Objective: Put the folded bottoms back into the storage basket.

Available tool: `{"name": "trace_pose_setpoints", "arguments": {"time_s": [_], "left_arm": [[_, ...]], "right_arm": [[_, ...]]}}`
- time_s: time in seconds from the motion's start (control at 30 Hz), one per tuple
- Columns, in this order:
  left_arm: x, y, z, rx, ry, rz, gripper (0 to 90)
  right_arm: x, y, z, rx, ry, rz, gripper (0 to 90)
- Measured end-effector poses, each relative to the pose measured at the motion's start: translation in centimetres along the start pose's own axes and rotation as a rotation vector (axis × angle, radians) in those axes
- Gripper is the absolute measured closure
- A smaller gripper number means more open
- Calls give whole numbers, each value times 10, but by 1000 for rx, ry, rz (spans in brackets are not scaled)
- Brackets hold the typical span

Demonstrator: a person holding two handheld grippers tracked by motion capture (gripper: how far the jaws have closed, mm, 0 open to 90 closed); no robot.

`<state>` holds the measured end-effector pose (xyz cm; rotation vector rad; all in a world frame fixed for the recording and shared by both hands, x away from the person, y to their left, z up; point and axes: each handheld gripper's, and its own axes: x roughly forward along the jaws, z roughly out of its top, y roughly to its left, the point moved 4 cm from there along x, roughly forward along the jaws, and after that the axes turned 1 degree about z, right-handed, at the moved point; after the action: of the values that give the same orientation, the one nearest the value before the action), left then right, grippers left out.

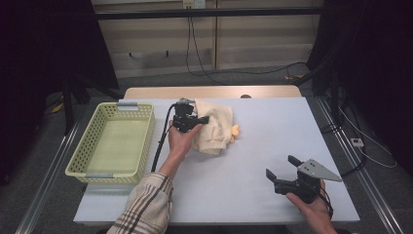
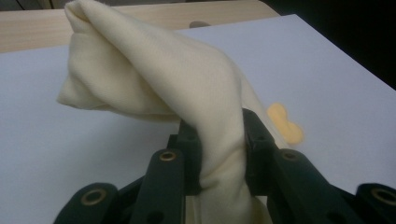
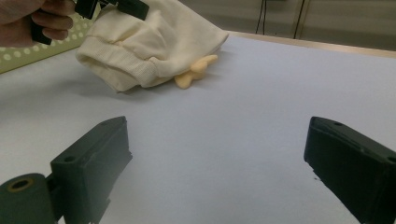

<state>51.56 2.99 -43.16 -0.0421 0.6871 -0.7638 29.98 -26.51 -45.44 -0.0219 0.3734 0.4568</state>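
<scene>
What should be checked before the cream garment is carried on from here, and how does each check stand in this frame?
1. Left gripper shut on the cream garment: ok, a fold is pinched between its jaws.
2. Garment fully off the table: not ok, its lower part rests on the white surface.
3. Yellow basket free to receive it: ok, nothing lies inside.
4. Right gripper out of the way: ok, open, off to the near right.
5. Small orange piece attached to the garment: cannot tell.
6. Left gripper's cable free of the basket: cannot tell, it runs close to the rim.

Cream cloth (image 1: 213,126), pale-green basket (image 1: 141,142)
</scene>
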Motion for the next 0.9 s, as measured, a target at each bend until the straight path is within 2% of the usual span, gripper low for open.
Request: {"name": "trace_pose_setpoints", "arguments": {"time_s": [0.27,0.37,0.47,0.53,0.57,0.73,0.83,0.9], "left_arm": [[-10,-4,5,34,-29,5,742],[-14,-5,7,38,-27,-7,742],[-18,-6,8,67,-25,5,742],[-19,-7,8,71,-31,9,742],[-22,-8,9,89,-31,14,742],[-28,-9,12,96,-47,14,742],[-32,-11,12,118,-48,14,742],[-34,-12,12,148,-37,14,742]], "right_arm": [[0,0,0,-1,-3,4,65],[0,0,0,0,-3,4,64],[0,0,0,0,-3,4,63],[0,0,0,0,-2,3,64],[0,1,0,0,-1,3,63],[0,1,1,1,-3,4,62],[-1,1,1,1,-10,9,60],[0,2,1,-3,-10,11,59]]}}
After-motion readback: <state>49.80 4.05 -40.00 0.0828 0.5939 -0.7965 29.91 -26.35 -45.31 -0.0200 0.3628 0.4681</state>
